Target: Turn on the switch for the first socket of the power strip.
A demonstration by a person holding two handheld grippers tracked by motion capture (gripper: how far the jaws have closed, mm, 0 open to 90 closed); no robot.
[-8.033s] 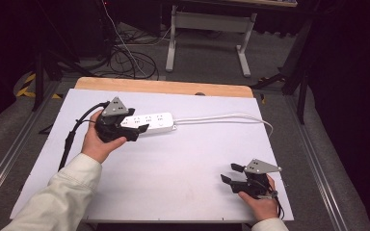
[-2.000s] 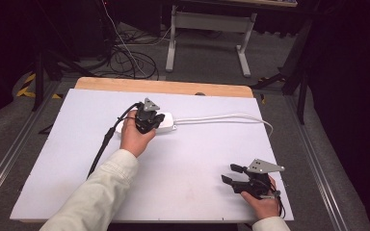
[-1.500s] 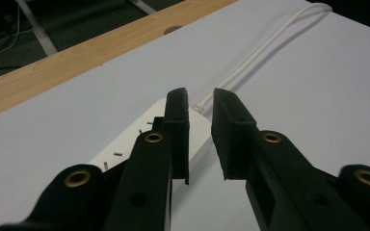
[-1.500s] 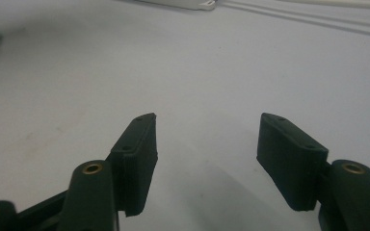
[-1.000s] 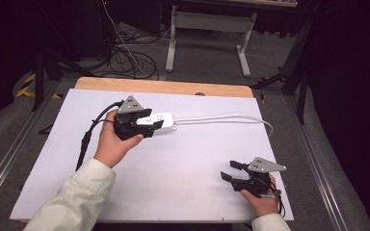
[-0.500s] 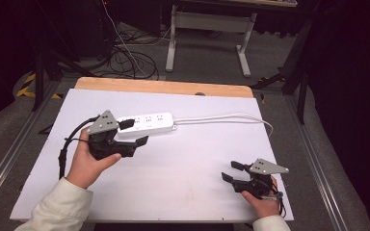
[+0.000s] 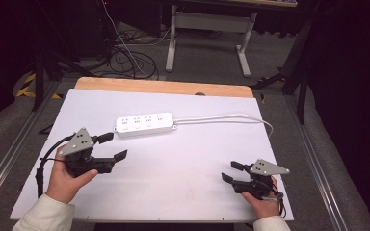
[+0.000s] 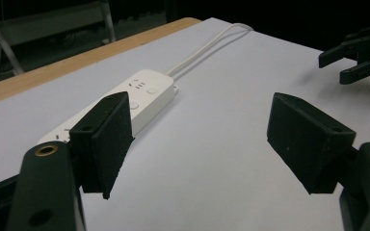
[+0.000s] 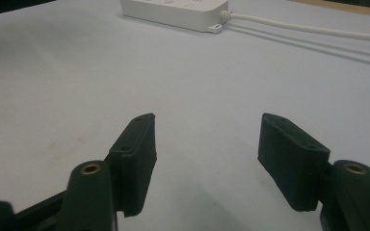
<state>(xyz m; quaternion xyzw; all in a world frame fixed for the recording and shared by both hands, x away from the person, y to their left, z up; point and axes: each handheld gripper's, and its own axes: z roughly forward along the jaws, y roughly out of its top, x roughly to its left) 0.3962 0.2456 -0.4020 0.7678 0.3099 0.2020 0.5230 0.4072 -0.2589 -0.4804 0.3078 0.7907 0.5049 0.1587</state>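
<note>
A white power strip (image 7: 145, 123) lies flat on the far middle of the white table top (image 7: 183, 159), and its white cord (image 7: 221, 117) runs off to the right. My left gripper (image 7: 114, 146) hovers at the near left, apart from the strip and pointing toward it. Its jaws have just been opening and nothing is between them. In the left gripper view, the strip (image 8: 139, 98) lies beyond the open gripper (image 8: 202, 134). My right gripper (image 7: 229, 171) rests at the near right, open and empty. In the right gripper view, the strip (image 9: 173, 7) lies far ahead of this gripper (image 9: 204, 154).
A wooden strip (image 7: 164, 88) borders the table's far edge. Behind it, on the dark floor, are loose cables (image 7: 125, 53) and a metal desk frame (image 7: 207, 29). Metal rails (image 7: 9, 154) run along both sides of the table.
My left gripper has drawn back from the power strip toward the near left of the table, with its jaws spread wider. The strip stays where it lay. The right gripper has not moved.
</note>
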